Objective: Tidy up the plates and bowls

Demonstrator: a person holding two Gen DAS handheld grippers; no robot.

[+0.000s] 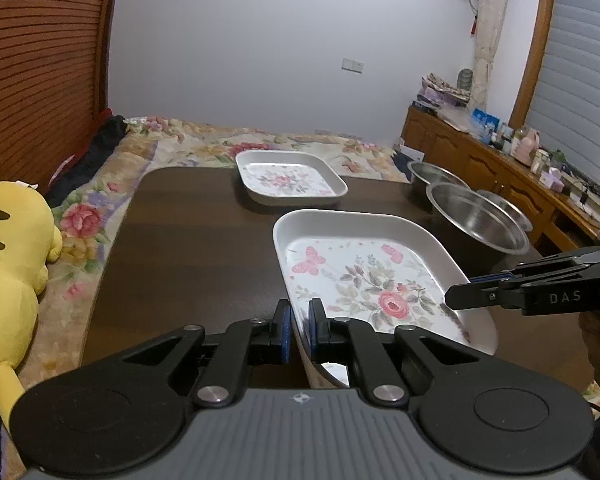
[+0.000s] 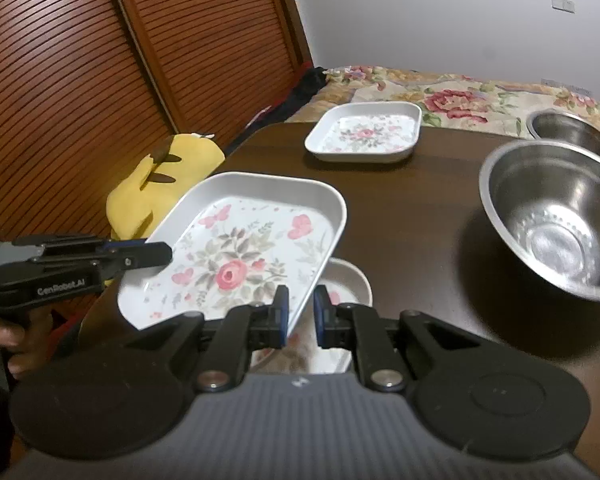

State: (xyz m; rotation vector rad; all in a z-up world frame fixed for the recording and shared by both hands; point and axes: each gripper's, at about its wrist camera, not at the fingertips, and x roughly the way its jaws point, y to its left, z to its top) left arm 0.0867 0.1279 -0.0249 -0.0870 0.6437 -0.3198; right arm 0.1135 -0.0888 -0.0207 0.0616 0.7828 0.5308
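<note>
A white square plate with a rose and butterfly print (image 1: 360, 272) (image 2: 240, 248) hangs tilted above the dark wooden table (image 1: 200, 240) (image 2: 400, 220). My left gripper (image 1: 300, 328) (image 2: 160, 254) is shut on its left rim. My right gripper (image 2: 300, 312) (image 1: 456, 296) is shut on its right rim. Below the lifted plate lies another floral plate (image 2: 348, 280), mostly hidden. A third floral plate (image 1: 290, 180) (image 2: 364, 132) rests at the table's far side. A large steel bowl (image 1: 480, 220) (image 2: 552, 216) and a smaller one (image 1: 432, 172) (image 2: 572, 132) stand on the right.
A yellow plush toy (image 1: 12, 260) (image 2: 160, 184) lies left of the table on a bed with a floral cover (image 1: 204, 140). Louvred wooden doors (image 2: 100, 60) rise on the left. A cluttered wooden sideboard (image 1: 480, 152) runs along the right. A person's hand (image 2: 16, 340) holds the left gripper.
</note>
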